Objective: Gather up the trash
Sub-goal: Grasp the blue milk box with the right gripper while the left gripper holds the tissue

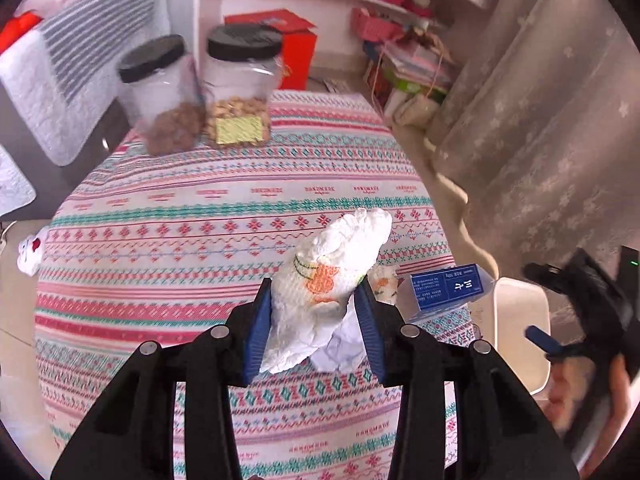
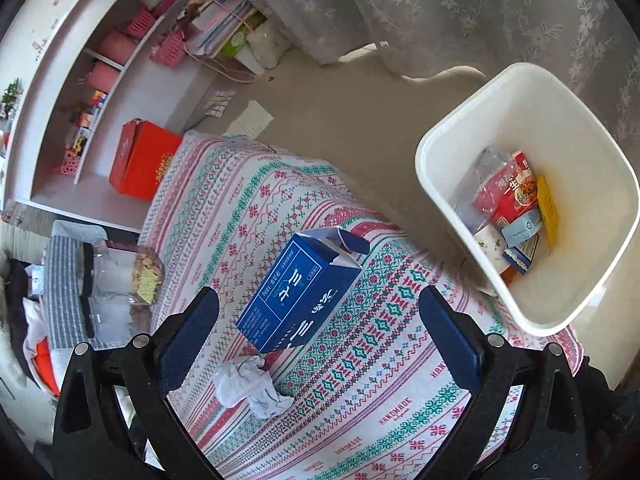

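- Patterned cloth in pink and green bands covers the surface [image 1: 200,220], with two black-lidded jars [image 1: 236,84] at its far edge, shelves behind them and a lace curtain on the right.
- Your left gripper [image 1: 316,312] is clamped on a crumpled printed tissue [image 1: 332,264]; the blue pads press it from both sides and most of the wad sticks out beyond the fingertips.
- Your right gripper [image 2: 320,336] stands wide with nothing between its pads, poised above the blue carton [image 2: 300,292], which lies with its torn top flap toward the bin.
- A crumpled ball of white paper [image 2: 252,386] sits on the cloth just near of the carton.
- The white bin [image 2: 448,200] waits off the right edge of the surface, already holding wrappers and small boxes.
- Judged from this, you are mid-collection: one piece is in hand, at least two remain.
- Next, carry the tissue right, over the bin's rim, and release only once it is clear of the edge.
- For the carton, lower your right gripper to straddle its narrow sides before closing.
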Motion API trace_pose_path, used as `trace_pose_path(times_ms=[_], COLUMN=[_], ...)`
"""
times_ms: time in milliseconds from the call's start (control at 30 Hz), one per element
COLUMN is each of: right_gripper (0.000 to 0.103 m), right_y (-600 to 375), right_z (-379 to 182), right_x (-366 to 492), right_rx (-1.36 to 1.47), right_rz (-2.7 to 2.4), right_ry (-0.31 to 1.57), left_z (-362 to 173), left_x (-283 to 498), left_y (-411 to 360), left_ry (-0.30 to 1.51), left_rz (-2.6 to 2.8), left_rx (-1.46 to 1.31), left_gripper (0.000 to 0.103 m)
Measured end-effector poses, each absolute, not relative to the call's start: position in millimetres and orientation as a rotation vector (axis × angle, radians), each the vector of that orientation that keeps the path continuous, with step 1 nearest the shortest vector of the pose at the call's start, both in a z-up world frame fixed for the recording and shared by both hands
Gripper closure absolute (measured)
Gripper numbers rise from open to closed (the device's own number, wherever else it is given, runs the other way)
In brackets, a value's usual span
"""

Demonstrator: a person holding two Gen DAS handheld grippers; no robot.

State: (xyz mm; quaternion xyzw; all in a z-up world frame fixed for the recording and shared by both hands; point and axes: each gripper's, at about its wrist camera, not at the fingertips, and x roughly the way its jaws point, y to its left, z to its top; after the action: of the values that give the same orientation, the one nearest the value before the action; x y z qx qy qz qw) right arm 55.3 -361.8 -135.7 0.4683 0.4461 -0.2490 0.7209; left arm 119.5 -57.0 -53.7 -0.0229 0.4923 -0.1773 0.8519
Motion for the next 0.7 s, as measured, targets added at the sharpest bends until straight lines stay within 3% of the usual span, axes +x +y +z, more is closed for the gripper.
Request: trace_pose_path(times_ms=[167,533,633,667,700], right_gripper=[0.007,0.009,0.020,0.036,0.043], right_y=[-350,-337,-323,-322,-324], right_z=[-170,-196,-198,-199,-200], right_x=[74,101,111,114,116], right_rx=[1.111,1.083,1.014,1.000,0.993], right_rz=[-0.621,-0.664,-0.607,-0.582,-0.566], right_ry=[1.048,1.071,1.102,1.104,1.098], left_z=[-28,-54,-55,-56,-56], left_x=[66,75,74,74,73], left_y=[1,53,56,57,58], left_ry=[0.900,0.972,0.976,0.976,0.976], left_rz=[-0.290,-0.215,-0.211,-0.206,-0.203], left_rx=[-0.155,-0.211,-0.208,-0.209,-0.212], left_gripper=[0.061,0.061,0.061,0.061,0.061])
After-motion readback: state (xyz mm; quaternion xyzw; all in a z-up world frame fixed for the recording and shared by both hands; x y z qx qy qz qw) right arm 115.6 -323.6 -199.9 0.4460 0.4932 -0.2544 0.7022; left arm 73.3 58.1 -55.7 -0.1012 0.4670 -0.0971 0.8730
